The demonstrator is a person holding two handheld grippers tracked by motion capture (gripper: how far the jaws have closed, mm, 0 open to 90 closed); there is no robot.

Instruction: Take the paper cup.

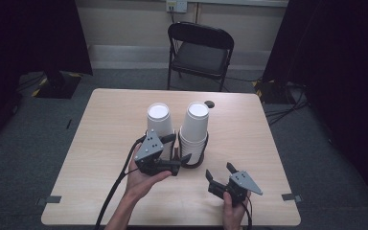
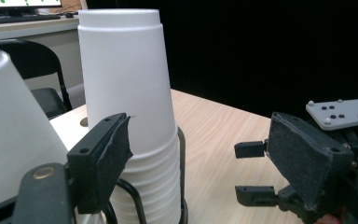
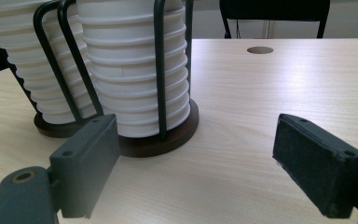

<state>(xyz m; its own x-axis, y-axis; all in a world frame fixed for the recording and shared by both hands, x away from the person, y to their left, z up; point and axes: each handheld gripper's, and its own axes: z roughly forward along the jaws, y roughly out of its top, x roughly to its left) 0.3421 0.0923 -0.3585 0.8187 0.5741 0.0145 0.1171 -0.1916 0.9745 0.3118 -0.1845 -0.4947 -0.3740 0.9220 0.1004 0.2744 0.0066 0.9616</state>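
just in front of the right cup stack [image 1: 195,127] my left gripper [image 1: 178,149] hangs with its jaws apart, nothing pressed between the pads. beside that stack, on its left and nearly touching, stands the left cup stack [image 1: 159,125]. nearer me than the right cup stack, and to its right, my right gripper [image 1: 219,171] waits low, jaws wide and empty. the cups are white foam, tapered and nested upside down, ribbed where the rims pile up, each stack caged in a black wire holder [image 3: 160,70] on a dark round base. i judge them feather-light, slightly squashy and easy to dent, so i'd pinch the smooth top cup's wall gently.
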